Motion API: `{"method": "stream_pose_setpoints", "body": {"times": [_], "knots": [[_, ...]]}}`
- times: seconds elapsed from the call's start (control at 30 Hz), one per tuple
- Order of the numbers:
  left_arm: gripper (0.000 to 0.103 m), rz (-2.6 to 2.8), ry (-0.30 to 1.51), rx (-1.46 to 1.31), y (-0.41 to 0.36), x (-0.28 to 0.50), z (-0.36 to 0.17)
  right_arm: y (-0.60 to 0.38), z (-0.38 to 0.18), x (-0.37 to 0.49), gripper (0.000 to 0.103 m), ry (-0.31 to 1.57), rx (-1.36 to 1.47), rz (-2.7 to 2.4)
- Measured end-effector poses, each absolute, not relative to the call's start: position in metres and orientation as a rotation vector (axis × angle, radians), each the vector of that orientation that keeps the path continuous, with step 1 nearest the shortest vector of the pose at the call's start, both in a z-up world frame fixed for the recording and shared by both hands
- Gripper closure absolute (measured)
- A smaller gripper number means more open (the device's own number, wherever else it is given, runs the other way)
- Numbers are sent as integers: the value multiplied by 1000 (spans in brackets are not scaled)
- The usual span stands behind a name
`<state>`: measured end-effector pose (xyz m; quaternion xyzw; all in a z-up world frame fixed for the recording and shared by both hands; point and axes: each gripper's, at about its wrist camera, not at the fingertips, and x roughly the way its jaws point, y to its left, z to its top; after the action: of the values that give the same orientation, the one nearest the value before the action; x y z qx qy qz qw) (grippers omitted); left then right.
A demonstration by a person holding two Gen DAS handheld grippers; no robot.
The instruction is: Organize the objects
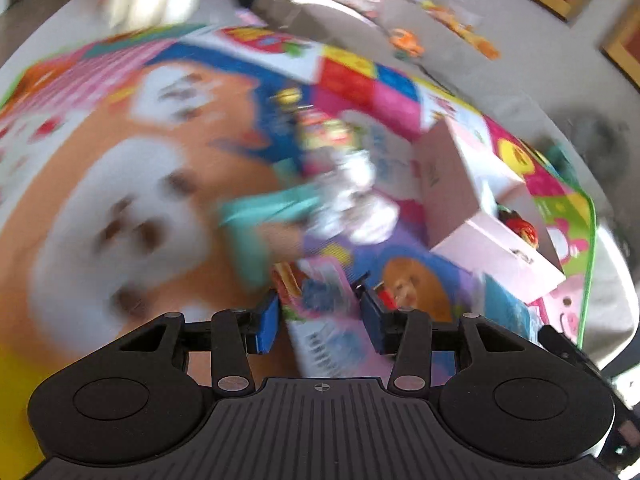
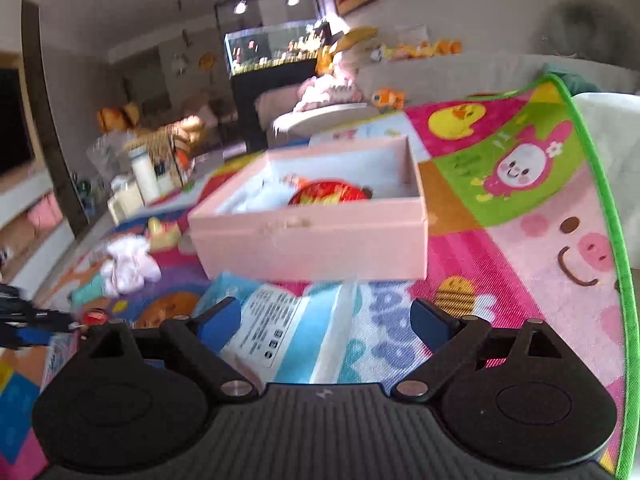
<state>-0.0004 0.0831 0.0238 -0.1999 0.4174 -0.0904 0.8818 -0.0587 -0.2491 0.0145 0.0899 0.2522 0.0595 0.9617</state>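
The right tongs (image 2: 325, 322) spread wide above a glossy flat packet (image 2: 280, 336) near the rectangular pink box (image 2: 312, 236); left tongs (image 1: 320, 314), grip unclear

Pink box (image 2: 312, 236) matt cardboard; play mat (image 2: 500, 240) woven-textured; wrapper (image 2: 288, 332) glossy plastic.

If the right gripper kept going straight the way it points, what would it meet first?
Probably the blue-and-white packet lying flat on the play mat, just ahead between the open jaws of the right gripper. The pink box sits beyond; depth is uncertain.
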Motion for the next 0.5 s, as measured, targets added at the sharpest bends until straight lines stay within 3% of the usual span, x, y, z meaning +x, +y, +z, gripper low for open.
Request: {"method": "stream_pose_setpoints", "body": {"times": [0.17, 0.4, 0.5], "knots": [[56, -275, 803, -269, 41, 18, 38, -253, 14, -58, 4, 508, 217, 122], [55, -337, 725, 208, 14, -47, 51, -255, 13, -60, 3, 502, 248, 134], [51, -307, 759, 291, 15, -54, 43, -253, 13, -60, 2, 505, 245, 140]]}}
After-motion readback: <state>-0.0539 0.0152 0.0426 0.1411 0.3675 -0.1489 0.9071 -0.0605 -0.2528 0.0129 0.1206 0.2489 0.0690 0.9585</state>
